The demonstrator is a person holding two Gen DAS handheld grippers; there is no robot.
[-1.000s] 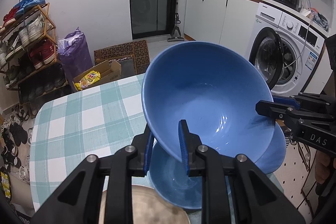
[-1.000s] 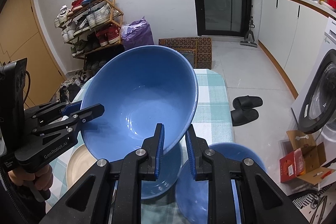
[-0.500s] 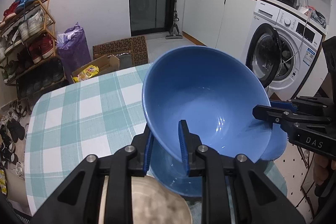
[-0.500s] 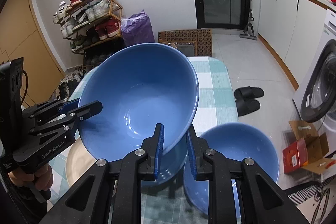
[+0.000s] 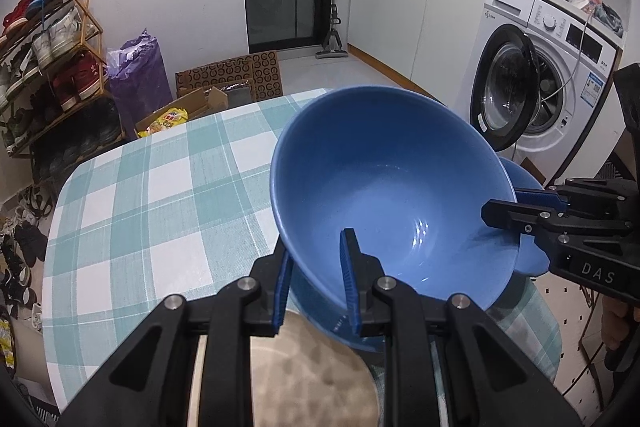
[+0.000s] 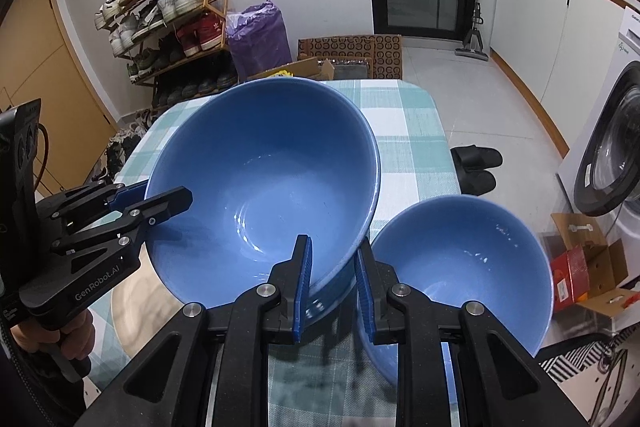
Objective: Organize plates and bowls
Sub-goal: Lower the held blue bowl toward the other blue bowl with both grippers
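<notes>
Both grippers hold one large blue bowl (image 5: 384,187), tilted, above the checked table (image 5: 160,195). My left gripper (image 5: 316,283) is shut on its near rim; it also shows at the left in the right wrist view (image 6: 160,203). My right gripper (image 6: 334,279) is shut on the opposite rim of the bowl (image 6: 260,183); it shows at the right in the left wrist view (image 5: 504,207). A second blue bowl (image 6: 460,267) sits on the table to the right. Another blue dish (image 5: 340,327) lies under the held bowl. A beige plate (image 5: 312,379) lies below my left gripper.
The table's right edge (image 6: 444,147) drops to the floor with black slippers (image 6: 476,167). A washing machine (image 5: 532,83) stands right, a shoe rack (image 6: 168,23) left, cardboard boxes (image 6: 588,267) on the floor.
The held bowl has come down and toward me, with less tilt. In the right wrist view the second blue bowl on the table has come fully into view.
</notes>
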